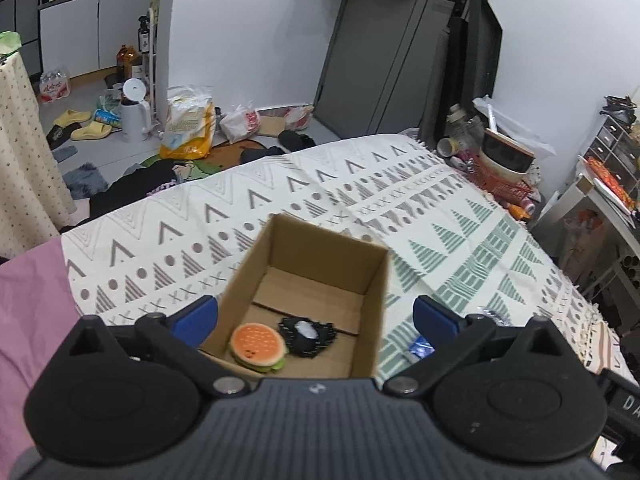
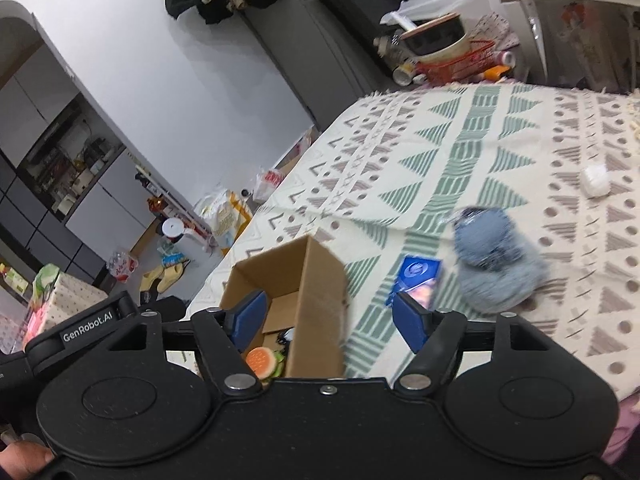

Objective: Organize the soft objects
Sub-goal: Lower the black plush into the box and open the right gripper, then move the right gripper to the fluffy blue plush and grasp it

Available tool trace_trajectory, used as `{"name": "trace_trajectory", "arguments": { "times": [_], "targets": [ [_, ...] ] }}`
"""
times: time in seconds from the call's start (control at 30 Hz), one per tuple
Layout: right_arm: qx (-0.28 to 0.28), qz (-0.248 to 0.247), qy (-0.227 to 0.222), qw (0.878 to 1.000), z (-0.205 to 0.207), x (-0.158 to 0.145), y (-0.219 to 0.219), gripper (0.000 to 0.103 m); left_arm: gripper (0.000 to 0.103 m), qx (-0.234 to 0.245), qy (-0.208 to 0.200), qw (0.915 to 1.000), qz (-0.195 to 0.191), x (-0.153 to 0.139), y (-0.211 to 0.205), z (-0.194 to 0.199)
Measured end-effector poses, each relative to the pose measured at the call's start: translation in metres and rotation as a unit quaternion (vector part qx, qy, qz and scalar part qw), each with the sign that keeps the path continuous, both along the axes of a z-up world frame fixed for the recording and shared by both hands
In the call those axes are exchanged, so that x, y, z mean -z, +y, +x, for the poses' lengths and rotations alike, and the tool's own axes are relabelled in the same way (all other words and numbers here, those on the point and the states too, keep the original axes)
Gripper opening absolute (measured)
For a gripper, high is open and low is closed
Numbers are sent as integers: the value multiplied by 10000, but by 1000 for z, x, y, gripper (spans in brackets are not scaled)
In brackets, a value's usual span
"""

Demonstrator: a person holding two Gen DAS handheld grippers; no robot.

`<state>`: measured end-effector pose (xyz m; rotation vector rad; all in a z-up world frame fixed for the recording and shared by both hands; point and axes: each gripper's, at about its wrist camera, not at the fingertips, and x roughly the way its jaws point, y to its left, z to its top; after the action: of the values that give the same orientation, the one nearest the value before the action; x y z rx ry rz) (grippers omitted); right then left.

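Observation:
An open cardboard box point(image 1: 328, 256) stands on the patterned bedspread point(image 1: 460, 240). Inside it lie a burger plush point(image 1: 258, 346) and a black soft item with a white middle point(image 1: 306, 334). My left gripper point(image 1: 316, 320) hangs above the box, open, with nothing between its blue pads. In the right wrist view the box point(image 2: 320, 292) sits low in the middle with the burger plush point(image 2: 262, 362) showing inside. My right gripper point(image 2: 331, 318) is open over the box's right wall and holds nothing. A fluffy blue plush point(image 2: 496, 264) lies on the bedspread to the right, blurred.
A blue packet point(image 2: 418, 276) lies between the box and the blue plush, and a small white lump point(image 2: 596, 180) sits farther right. A red basket with a bowl point(image 2: 444, 56) stands past the bed's far edge. Bags, slippers and bottles litter the floor point(image 1: 120, 128). Pink bedding point(image 1: 32, 300) lies left.

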<state>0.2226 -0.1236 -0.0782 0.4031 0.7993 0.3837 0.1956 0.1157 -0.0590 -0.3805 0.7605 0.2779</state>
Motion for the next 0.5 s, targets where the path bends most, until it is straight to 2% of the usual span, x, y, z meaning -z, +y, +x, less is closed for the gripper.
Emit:
{"name": "trace_trajectory", "arguments": {
  "times": [0.3, 0.4, 0.5],
  "targets": [
    [361, 210, -86, 9991, 15, -14, -65, 73, 103, 251, -156, 9994, -165, -8, -47, 15],
    [501, 236, -83, 9984, 22, -15, -83, 74, 103, 377, -281, 9989, -85, -14, -65, 24],
    [617, 273, -11, 9977, 33, -14, -96, 74, 103, 524, -233, 9984, -11, -15, -81, 35]
  ]
}}
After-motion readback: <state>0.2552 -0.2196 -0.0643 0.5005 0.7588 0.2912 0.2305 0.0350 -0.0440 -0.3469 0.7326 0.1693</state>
